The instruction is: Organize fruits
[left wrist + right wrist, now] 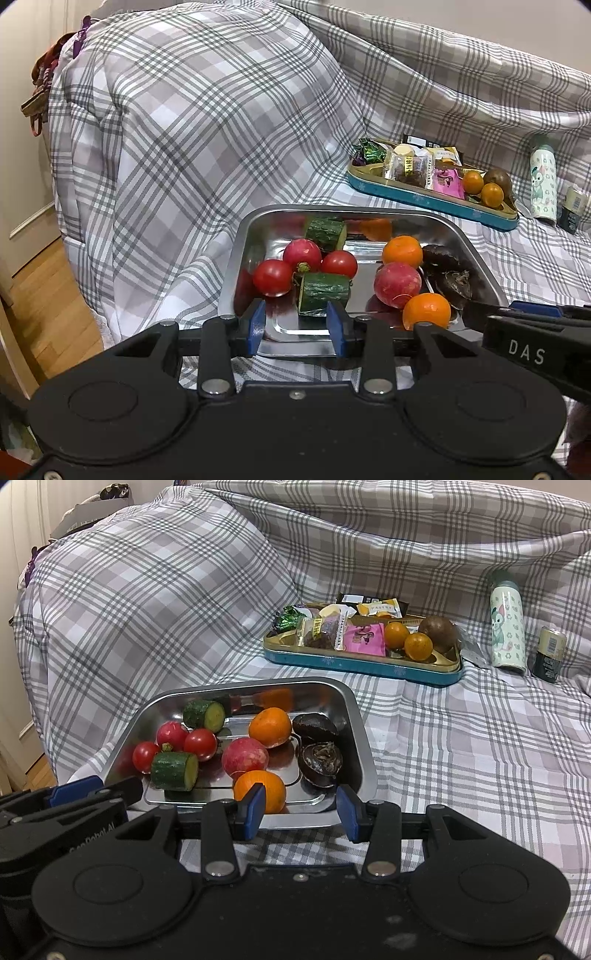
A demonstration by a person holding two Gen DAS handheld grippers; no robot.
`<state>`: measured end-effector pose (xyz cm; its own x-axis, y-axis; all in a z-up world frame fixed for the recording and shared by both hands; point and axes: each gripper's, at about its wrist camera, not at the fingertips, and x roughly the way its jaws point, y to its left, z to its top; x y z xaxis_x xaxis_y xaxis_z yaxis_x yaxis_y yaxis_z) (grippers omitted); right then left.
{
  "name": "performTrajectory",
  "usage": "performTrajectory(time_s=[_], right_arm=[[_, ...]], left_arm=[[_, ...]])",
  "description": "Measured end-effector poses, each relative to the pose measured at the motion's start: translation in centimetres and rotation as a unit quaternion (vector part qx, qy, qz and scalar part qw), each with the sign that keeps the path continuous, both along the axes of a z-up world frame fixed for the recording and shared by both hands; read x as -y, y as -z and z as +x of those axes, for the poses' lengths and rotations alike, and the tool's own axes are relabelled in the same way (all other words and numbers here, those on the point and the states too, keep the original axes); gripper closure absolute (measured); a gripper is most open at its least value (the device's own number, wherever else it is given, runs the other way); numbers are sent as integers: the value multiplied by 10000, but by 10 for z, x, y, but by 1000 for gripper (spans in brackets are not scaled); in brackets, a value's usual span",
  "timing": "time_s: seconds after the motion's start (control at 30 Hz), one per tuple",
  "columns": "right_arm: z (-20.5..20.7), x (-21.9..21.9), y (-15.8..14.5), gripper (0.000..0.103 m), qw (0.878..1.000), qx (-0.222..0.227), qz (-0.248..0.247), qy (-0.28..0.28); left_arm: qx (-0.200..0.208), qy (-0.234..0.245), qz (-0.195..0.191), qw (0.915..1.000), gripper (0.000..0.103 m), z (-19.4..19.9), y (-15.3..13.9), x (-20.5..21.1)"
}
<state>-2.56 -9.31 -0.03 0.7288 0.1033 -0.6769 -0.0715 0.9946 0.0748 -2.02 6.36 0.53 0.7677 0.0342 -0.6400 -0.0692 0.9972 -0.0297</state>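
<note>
Two open, empty grippers, left gripper (295,328) and right gripper (301,808), hover at the steel tray (364,746) near edge; nearest mandarin (260,790) sits just ahead of right's left finger, probably its pick.

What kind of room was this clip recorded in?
Probably a home bedroom or living room: a plaid sheet drapes soft furniture, with a steel tray of produce and a snack tin set on it, and wood flooring beside.
</note>
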Motion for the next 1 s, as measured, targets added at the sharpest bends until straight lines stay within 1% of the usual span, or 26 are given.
performTrajectory(time_s=[1.0], right_arm=[[2,-2,-1,58,10000,-5,-44,5]], left_arm=[[11,57,56,10000,58,-1,0,2]])
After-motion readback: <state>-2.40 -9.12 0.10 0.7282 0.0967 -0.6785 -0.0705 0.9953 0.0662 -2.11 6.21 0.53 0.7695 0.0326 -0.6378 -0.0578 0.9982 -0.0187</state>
